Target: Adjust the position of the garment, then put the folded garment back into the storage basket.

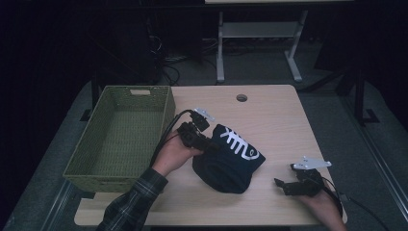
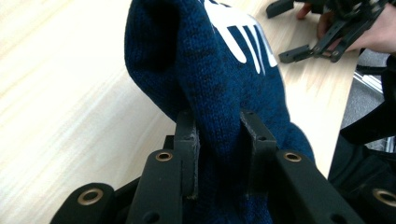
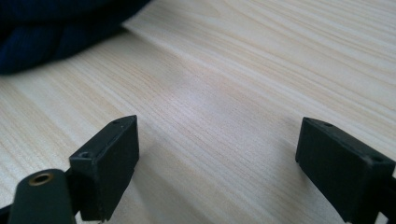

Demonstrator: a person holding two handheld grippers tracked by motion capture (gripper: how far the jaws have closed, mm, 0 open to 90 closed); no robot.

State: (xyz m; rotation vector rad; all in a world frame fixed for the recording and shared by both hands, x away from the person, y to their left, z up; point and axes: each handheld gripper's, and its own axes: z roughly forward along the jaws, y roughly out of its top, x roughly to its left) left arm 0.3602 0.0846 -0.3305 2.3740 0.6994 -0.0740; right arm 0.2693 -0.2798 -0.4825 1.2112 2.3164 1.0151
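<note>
Left tongs [image 2: 219, 135] clamped on knit hat [image 2: 210, 70]; right tongs [image 3: 219, 163] apart. Could have slipped free short of basket [image 1: 103, 159], gripped by one thin fold.

Dim room, grey carpet floor [image 1: 269, 67], white desk frame [image 1: 260, 31]

Left gripper [image 1: 208, 144]: black linked jaws, brass-ringed pivots, grey three-cornered plate, black cable. Right gripper [image 1: 284, 185]: same black build, grey plate. Left sleeve [image 1: 134, 204] plaid.
</note>
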